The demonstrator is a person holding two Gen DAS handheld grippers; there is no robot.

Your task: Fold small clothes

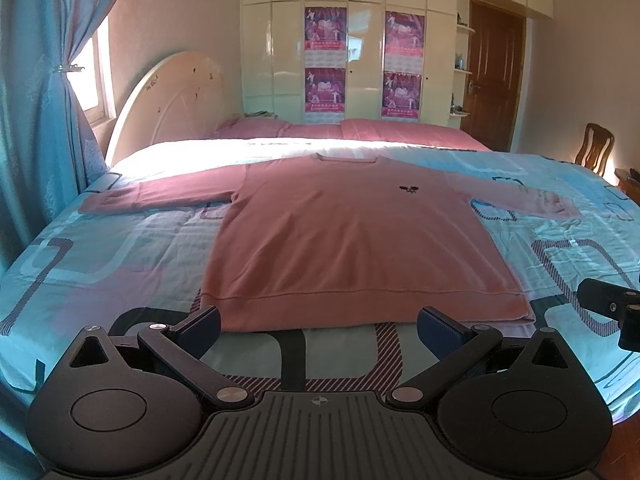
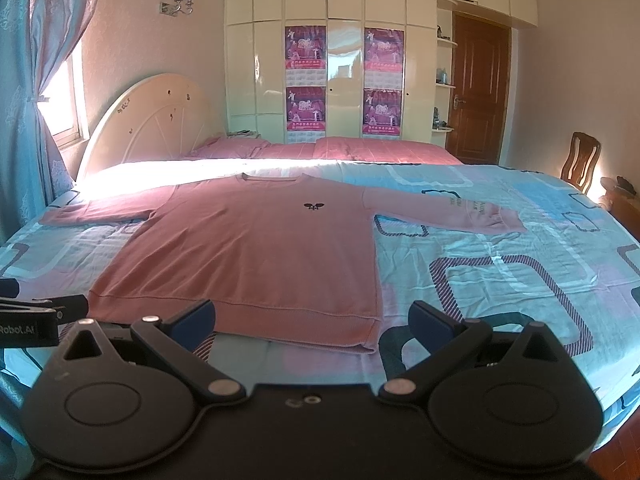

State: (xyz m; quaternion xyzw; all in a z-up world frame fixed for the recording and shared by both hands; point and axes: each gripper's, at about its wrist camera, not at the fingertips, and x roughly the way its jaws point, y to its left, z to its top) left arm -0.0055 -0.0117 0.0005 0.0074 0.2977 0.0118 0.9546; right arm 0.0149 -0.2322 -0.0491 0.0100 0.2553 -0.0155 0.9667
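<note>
Pink sweater (image 1: 352, 236): I see it spread flat, front up, on the bed (image 1: 120, 248), neckline toward the far pillows, both long sleeves stretched out sideways.
Chest mark (image 2: 312, 207): a small dark emblem sits near the middle of the chest.
Hem (image 1: 360, 300): the ribbed bottom edge is the part nearest my tools.
Left gripper (image 1: 319, 326): my left tool hangs just short of the hem with its jaws spread wide and nothing between them; both blue pads sit over the bedcover, roughly in line with the hem's two corners.
Right gripper (image 2: 312, 320): released too, jaws wide apart and empty; its left pad lies over the hem, its right pad over bare bedcover beside the sweater's corner.
Bedcover: turquoise with pale and striped rectangle outlines; sunlight washes out the far strip.
Pink pillows (image 2: 360, 148): two lie along the far edge, against the cream headboard (image 2: 148, 120).
Wardrobe (image 1: 360, 48): cream doors carrying four purple posters.
Brown door (image 2: 478, 92): right of the wardrobe, closed.
Wooden chair (image 2: 580, 160): at the bed's far right corner.
</note>
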